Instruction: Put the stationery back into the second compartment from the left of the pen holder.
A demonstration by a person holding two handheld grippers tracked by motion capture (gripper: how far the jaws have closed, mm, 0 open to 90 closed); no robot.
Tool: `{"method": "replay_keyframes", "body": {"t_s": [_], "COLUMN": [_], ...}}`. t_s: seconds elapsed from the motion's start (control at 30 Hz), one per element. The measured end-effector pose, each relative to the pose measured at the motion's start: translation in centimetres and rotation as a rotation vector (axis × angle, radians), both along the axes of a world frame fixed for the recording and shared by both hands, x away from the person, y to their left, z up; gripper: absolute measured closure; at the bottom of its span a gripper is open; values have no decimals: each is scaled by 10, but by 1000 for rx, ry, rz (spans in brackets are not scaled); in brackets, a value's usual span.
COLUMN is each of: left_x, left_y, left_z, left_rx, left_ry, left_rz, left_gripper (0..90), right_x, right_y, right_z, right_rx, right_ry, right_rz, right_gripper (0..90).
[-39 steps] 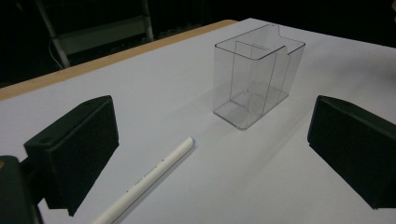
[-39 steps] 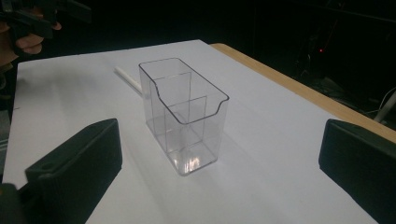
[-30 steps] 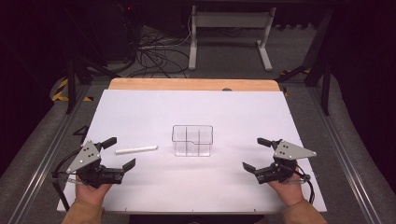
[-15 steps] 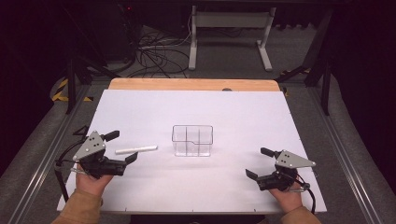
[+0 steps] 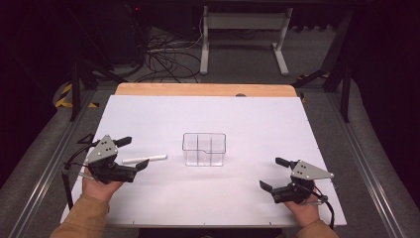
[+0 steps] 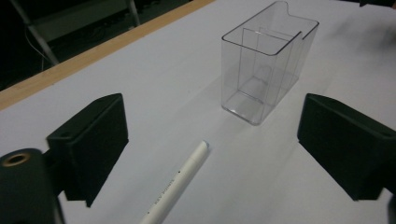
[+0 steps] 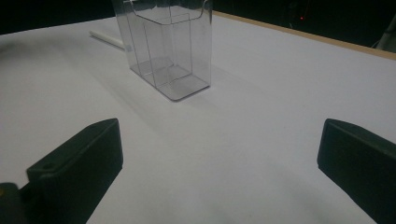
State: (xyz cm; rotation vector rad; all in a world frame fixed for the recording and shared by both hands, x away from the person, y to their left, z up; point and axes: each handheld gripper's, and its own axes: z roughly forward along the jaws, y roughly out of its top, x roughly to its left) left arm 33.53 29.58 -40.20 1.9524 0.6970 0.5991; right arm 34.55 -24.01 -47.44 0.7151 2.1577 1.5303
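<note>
While the white table point(image 5: 208, 119) lies bare apart from two things, the step in hand looks like the approach to a pick-up: the left gripper point(image 5: 132, 153) has its jaws set either side of the near end of the white pen point(image 5: 144, 159), and they have just been closing a little, though its fingers point(image 6: 91, 142) are apart and touch nothing. The pen lies flat between them, its far tip pointing out past the fingertips toward the clear divided container point(image 5: 204, 149), which stands upright well beyond that tip. The right gripper point(image 5: 275, 173) rests low near the table's front edge, fingers point(image 7: 79, 172) wide apart with nothing between them, the container well ahead of its fingertips.

The next move, as I judge it, calls for lowering the left jaws around the pen's barrel and closing squarely across it, since a thin round barrel could roll away from a one-sided touch.
</note>
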Motion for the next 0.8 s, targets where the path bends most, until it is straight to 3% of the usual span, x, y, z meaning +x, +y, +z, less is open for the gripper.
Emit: {"method": "replay_keyframes", "body": {"t_s": [0.1,0.17,0.2,0.3,0.37,0.5,0.57,0.8], "left_x": [4,9,14,21,24,32,38,45], "left_y": [-1,-3,-5,-6,-6,-8,-10,-10], "left_z": [2,3,5,6,6,7,6,7], "left_rx": [21,45,77,92,102,127,159,205], "left_ry": [17,52,71,110,105,143,175,198], "left_rz": [-18,-41,-49,-71,-72,-99,-121,-152], "left_gripper": [138,153,153,158,160,173,174,182], "right_x": [0,0,0,0,0,0,1,1], "right_y": [0,0,0,0,0,1,1,1], "right_z": [0,0,0,0,0,0,-1,-1], "right_rx": [1,2,1,2,3,4,4,5], "right_ry": [2,3,3,4,5,10,10,19], "right_rz": [2,4,4,7,9,16,20,28], "right_gripper": [10,11,11,13,13,17,18,24]}}
